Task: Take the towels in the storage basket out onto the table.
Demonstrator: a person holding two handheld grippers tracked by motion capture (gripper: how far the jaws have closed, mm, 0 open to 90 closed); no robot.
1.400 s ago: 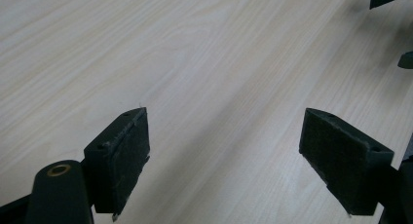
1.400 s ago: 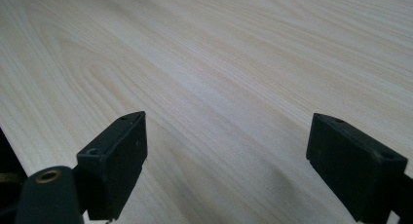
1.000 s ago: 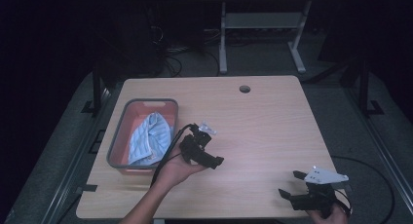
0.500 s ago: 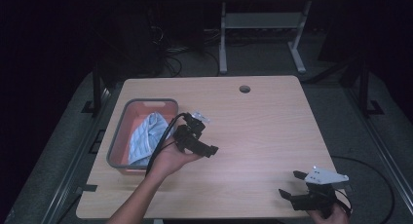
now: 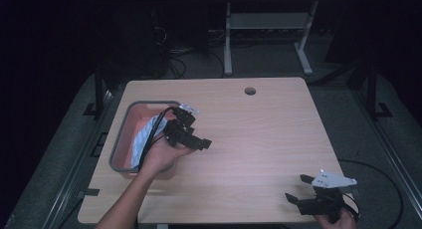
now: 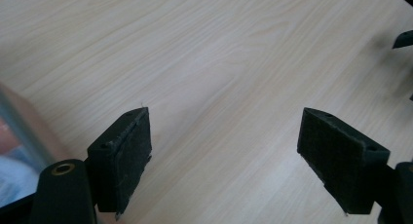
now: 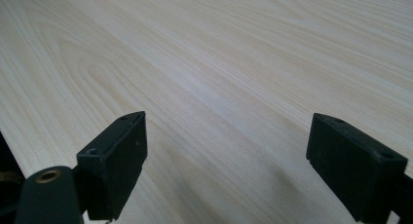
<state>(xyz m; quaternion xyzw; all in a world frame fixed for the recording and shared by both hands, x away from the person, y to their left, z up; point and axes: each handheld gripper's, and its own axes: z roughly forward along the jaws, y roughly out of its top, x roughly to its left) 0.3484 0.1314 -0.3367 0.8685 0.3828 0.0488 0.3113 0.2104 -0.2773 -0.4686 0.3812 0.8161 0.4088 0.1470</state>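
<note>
High view: light wood table (image 5: 259, 139) w/ a round hole (image 5: 250, 91) near its far edge. A red tray (image 5: 130, 120) w/ grey rim sits on the table's left part; inside lies a blue-and-white striped cloth (image 5: 144, 134), bunched up, partly hidden by the hand. Left gripper (image 5: 199, 141) is held in the person's left hand (image 5: 161, 157) just at the tray's right rim, jaws pointing away from the tray toward table centre, apart, nothing between them; its black cable loops back over the tray. Grey plate on top of it sits over the tray's far right corner. Right gripper (image 5: 298, 189) is well apart from the tray, at the table's near right corner, jaws apart & empty, pointing left toward the tray side; grey three-cornered plate on top, hand only just visible at the bottom edge. Left gripper view: left gripper (image 6: 226, 151) jaws wide apart over bare wood, nothing clamped; tray wall (image 6: 24, 131) at the left edge, a bit of pale cloth (image 6: 12, 177) behind it, blurred. Dark bit at the right edge, can't tell what. Right gripper view: right gripper (image 7: 226, 153) jaws wide apart, bare wood grain of the table (image 7: 219, 63) between & beyond them, nothing held; table edge drops to dark at lower left.
</note>
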